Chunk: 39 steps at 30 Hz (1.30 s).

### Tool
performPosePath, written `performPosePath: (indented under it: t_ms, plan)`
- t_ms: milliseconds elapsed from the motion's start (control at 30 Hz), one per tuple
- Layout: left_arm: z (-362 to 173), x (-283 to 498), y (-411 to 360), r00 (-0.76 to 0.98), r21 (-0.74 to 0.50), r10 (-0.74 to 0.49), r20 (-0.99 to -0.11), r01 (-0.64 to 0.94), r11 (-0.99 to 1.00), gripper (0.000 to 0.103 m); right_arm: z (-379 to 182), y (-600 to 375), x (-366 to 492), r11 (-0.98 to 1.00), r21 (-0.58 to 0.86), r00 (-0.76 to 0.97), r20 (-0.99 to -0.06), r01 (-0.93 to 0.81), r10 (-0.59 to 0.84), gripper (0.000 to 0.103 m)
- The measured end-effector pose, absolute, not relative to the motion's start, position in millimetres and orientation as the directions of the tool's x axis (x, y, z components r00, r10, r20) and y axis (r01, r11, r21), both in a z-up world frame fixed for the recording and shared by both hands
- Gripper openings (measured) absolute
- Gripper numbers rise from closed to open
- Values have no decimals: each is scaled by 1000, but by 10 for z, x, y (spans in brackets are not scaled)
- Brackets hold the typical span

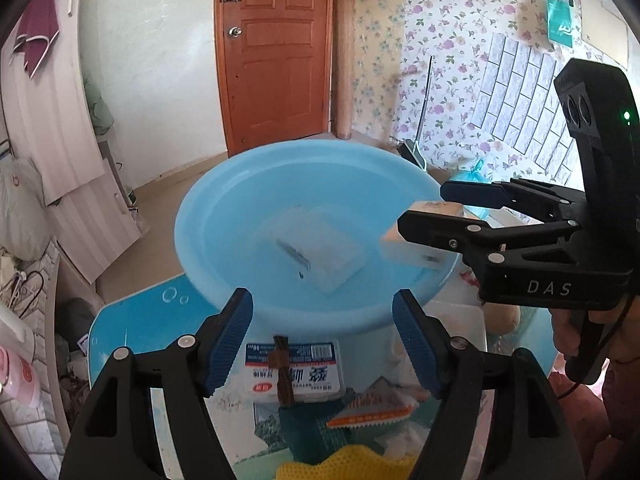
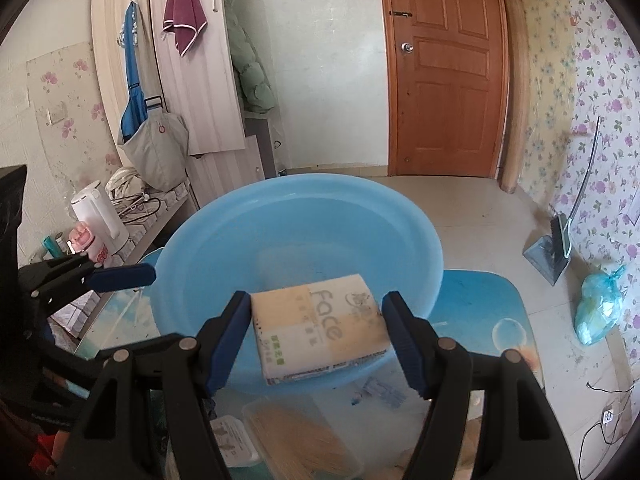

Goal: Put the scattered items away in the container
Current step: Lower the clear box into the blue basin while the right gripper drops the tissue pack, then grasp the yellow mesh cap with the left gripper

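Observation:
A light blue basin [image 1: 224, 216] stands on the small table, also in the right wrist view [image 2: 200, 264]. A clear plastic packet [image 1: 320, 252] lies inside it. My right gripper [image 2: 314, 340] is shut on a beige tissue pack [image 2: 320, 328] and holds it over the basin's near rim; the pack also shows in the left wrist view [image 1: 416, 240]. My left gripper [image 1: 322, 340] is open and empty, above a white labelled box [image 1: 316, 364] with a brown brush [image 1: 282, 368] on it. An orange-edged packet [image 1: 372, 408] lies just right of the box.
A clear box of sticks [image 2: 296, 432] and a small white case [image 2: 236, 440] lie on the table [image 2: 488, 304] below my right gripper. A yellow cloth [image 1: 344, 464] lies at the front. A kettle [image 2: 100, 216] stands left; a dustpan [image 2: 552, 252] and bag [image 2: 600, 304] lie on the floor.

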<state>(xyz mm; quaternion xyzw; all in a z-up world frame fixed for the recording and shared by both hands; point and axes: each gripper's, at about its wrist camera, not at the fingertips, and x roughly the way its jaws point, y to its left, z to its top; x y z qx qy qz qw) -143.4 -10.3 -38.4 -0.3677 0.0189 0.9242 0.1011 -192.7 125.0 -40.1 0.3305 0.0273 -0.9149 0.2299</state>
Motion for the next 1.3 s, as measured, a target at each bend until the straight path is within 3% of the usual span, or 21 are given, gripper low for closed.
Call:
performPosePath:
  t_ms: [233,367,567,967,1300]
  plan:
    - [-427,-1282,-155,-703,-60,175,-689,-185,-981,73,-378,1146,-1813,-884,93,-662,-628,458,-409,68]
    - [-414,-1167,-161,-710,-59,163,-685,-170,-984,82,-347,1128,-1716,-882,84,-661,-629,464,-408,68]
    - [-454,-975,-164,-705,-64,155,-692,-154,-986,84,-339,1178,-1533,-883,82,-659,-634,463,-405,68]
    - [-603,-559,-285,-693,-100,132,-709,-86,-991,102,-500,1382,-1097,-900,104,-643,-665,424,-380,68]
    - [-762,-370,-287,-670,-109,132,-730,-76,-991,102,-733,1610,-781,-918,138,-619,-701,371,-356,68]
